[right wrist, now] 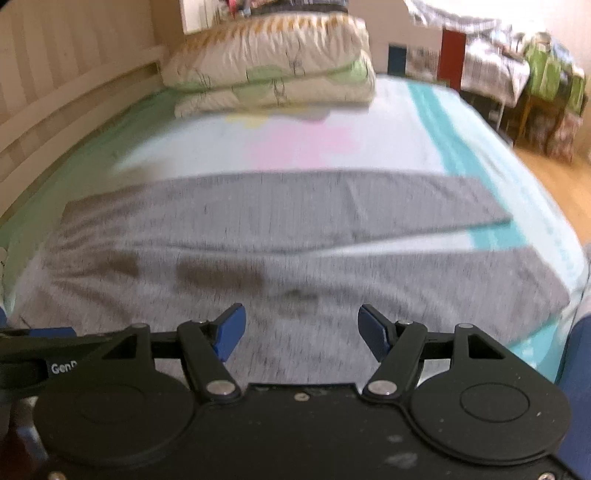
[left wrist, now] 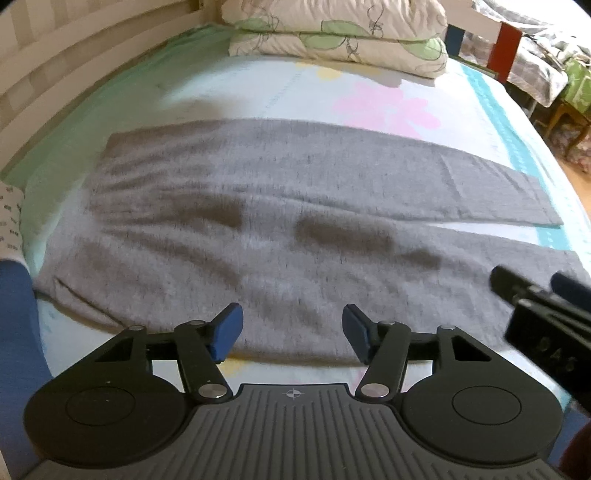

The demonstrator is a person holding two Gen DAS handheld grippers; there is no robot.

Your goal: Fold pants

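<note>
A: Where are the pants?

B: The gray pants [left wrist: 280, 206] lie flat across the bed [left wrist: 388, 96], waist toward the wooden wall side, both legs running toward the bed's open edge. The legs split apart near their ends, with a strip of sheet showing between them.

A: Room around the pants?

B: Beyond them the sheet is bare up to the stacked pillows [left wrist: 332, 29] at the far end. Their near edge sits close to the bed's near side. Past the leg ends the bed drops off to a wooden floor [right wrist: 554, 177].

A: The surface?

B: A pale sheet with pink and yellow flowers, a teal stripe near the leg ends and a green band along the wall side.

A: How do the pants look?

B: Mostly smooth, gathered wrinkles near the waist, darker patches across the middle.

A: The grippers?

B: The left gripper [left wrist: 291, 332] hangs over the near edge of the pants, blue pads apart, nothing between them. The right gripper [right wrist: 301, 332] is over the nearer leg, pads also wide apart and empty. That view is blurred.
</note>
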